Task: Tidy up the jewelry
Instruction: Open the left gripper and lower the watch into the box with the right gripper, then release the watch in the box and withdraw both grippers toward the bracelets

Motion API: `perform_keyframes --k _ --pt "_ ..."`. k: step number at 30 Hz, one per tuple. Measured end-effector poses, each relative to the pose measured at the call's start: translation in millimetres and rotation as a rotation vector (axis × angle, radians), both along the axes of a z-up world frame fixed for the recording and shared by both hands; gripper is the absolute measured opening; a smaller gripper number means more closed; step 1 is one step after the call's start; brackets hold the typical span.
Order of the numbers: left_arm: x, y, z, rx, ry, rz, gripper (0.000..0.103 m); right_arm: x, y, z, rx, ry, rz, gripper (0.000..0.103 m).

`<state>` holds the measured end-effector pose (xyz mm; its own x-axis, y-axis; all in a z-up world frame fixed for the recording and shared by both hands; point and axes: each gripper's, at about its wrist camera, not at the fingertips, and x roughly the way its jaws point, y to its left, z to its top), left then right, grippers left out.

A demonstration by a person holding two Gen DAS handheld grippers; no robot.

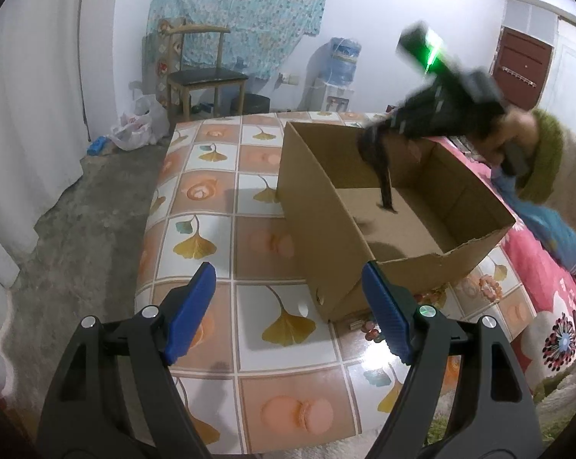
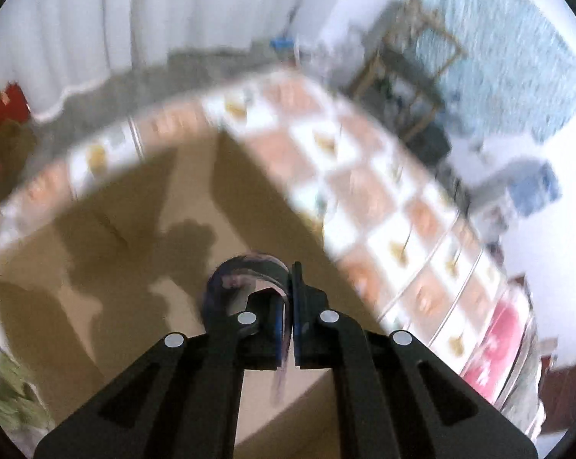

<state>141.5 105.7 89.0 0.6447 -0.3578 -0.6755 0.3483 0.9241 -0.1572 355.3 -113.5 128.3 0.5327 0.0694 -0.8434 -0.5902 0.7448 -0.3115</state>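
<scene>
An open cardboard box [image 1: 318, 199] stands on the tiled-pattern tablecloth [image 1: 219, 199]. Above its opening is my right gripper [image 1: 379, 130], blurred, with a dark strand of jewelry [image 1: 383, 179] hanging from it into the box. In the right wrist view the right gripper [image 2: 288, 279] is shut on that dark looped strand [image 2: 245, 267], over the box's inside [image 2: 96, 248]. My left gripper [image 1: 288, 271] stands open over the table at the box's near corner, holding nothing. A pink beaded bracelet [image 1: 488, 287] lies to the right of the box, and more beads [image 1: 372, 331] lie by its near corner.
A pink floral blanket [image 1: 548, 298] borders the table on the right, beside a person's green sleeve [image 1: 548, 160]. Beyond the table's far edge are a wooden chair [image 1: 203, 72], a water dispenser [image 1: 341, 65] and a plastic bag [image 1: 138, 122] on the floor.
</scene>
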Motion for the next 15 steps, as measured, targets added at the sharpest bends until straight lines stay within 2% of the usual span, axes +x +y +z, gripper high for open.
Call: perform_keyframes --k 3,6,8,11,15 --pt "1.1 -2.3 -2.2 0.005 0.000 -0.001 0.075 -4.1 0.5 1.3 -0.020 -0.014 0.023 0.004" --pt "0.0 -7.9 -5.5 0.029 -0.004 -0.006 0.075 -13.4 -1.7 -44.9 -0.212 0.004 0.071 0.004" --pt "-0.8 -12.3 -6.5 0.042 -0.004 -0.015 0.075 -24.4 -9.7 -89.4 -0.405 0.024 0.126 0.004" --pt "-2.3 -17.3 -6.7 0.048 -0.010 -0.035 0.075 -37.0 -26.7 -124.1 -0.597 0.022 0.185 0.005" --pt "-3.7 -22.3 -5.9 0.047 -0.017 -0.053 0.075 -41.5 -39.3 -114.2 -0.611 0.049 0.173 0.005"
